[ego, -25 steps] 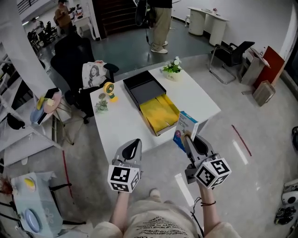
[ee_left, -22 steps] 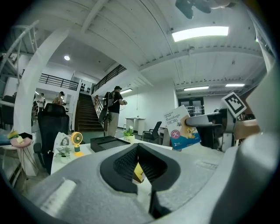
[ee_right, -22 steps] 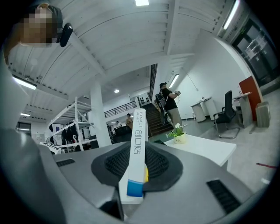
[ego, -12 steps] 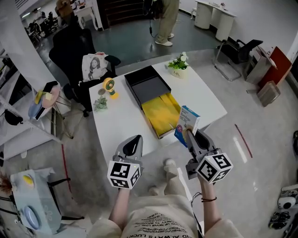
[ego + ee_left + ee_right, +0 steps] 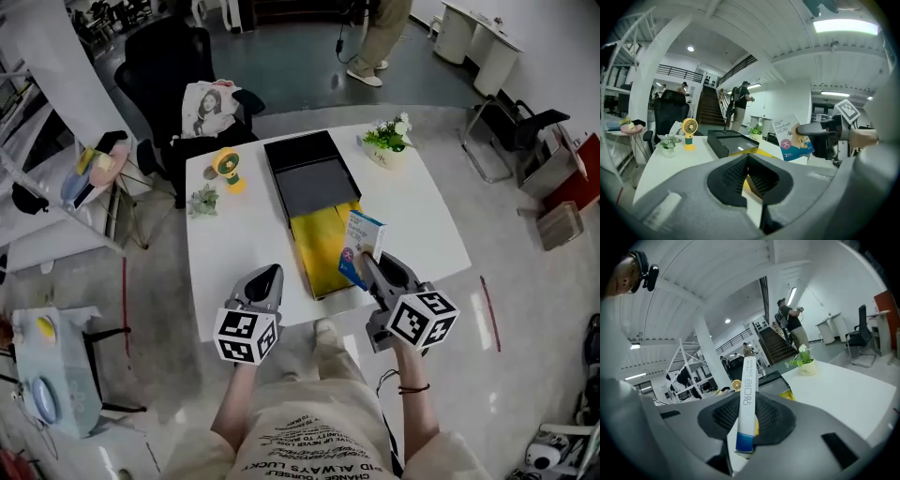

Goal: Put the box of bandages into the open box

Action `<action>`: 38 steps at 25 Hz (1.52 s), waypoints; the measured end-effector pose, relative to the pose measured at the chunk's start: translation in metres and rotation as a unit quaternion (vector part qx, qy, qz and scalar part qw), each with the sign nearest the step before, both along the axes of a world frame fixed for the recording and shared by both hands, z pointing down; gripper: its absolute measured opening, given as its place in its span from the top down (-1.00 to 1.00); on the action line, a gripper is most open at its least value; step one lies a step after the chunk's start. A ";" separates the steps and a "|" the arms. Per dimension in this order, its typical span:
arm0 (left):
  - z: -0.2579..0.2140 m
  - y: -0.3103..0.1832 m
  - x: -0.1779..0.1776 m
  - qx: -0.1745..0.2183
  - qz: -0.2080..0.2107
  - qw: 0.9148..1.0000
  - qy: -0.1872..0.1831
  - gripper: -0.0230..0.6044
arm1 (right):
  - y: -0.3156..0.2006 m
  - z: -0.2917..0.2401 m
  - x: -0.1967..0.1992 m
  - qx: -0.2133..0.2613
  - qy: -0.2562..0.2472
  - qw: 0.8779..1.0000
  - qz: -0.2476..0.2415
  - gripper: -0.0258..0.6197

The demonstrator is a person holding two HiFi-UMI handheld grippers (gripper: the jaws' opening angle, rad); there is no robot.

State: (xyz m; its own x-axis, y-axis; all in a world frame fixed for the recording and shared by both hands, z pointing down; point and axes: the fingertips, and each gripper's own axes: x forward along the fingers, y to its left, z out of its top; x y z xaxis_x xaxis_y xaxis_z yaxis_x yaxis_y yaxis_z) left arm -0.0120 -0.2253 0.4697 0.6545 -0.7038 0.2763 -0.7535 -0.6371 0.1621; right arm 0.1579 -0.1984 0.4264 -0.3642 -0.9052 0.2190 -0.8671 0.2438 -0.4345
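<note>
The box of bandages (image 5: 360, 246), white and blue, stands upright between the jaws of my right gripper (image 5: 371, 264), which is shut on it. It hangs over the near right corner of the open box (image 5: 319, 242), whose inside is yellow. The black lid (image 5: 309, 174) lies just beyond it on the white table (image 5: 422, 216). In the right gripper view the bandage box (image 5: 749, 380) shows edge-on between the pads. My left gripper (image 5: 265, 281) is shut on nothing at the table's near edge, left of the open box. The left gripper view shows the bandage box (image 5: 793, 138) off to the right.
A potted plant (image 5: 389, 142) stands at the table's far right. A yellow desk fan (image 5: 227, 169) and a small green plant (image 5: 202, 200) stand at the far left. A black chair (image 5: 173, 70) stands beyond the table. A person (image 5: 380, 37) stands farther back.
My right gripper has carried the bandage box left, from off the table's right edge to over the yellow box's near corner. The left gripper has kept its place by the near edge.
</note>
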 end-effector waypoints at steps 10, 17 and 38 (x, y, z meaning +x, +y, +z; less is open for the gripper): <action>0.038 -0.032 0.010 -0.062 -0.074 0.995 -0.008 0.86 | -0.061 0.060 -0.019 -0.127 -0.040 0.980 -0.148 0.64; 0.062 -0.039 0.014 -0.091 -0.115 0.989 -0.011 0.86 | -0.082 0.095 -0.025 -0.199 -0.050 0.959 -0.198 0.64; 0.098 -0.044 0.017 -0.167 -0.160 0.973 0.019 0.86 | -0.100 0.147 -0.033 -0.358 -0.147 0.895 -0.223 0.64</action>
State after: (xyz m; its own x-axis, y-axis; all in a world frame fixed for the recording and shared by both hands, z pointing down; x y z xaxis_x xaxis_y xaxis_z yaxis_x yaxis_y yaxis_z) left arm 0.0046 -0.2694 0.5673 0.4307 -0.7485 0.5042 -0.8942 -0.2783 0.3508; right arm 0.1251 -0.2985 0.5739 -0.7915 -0.3210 0.5201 -0.5755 0.1049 -0.8110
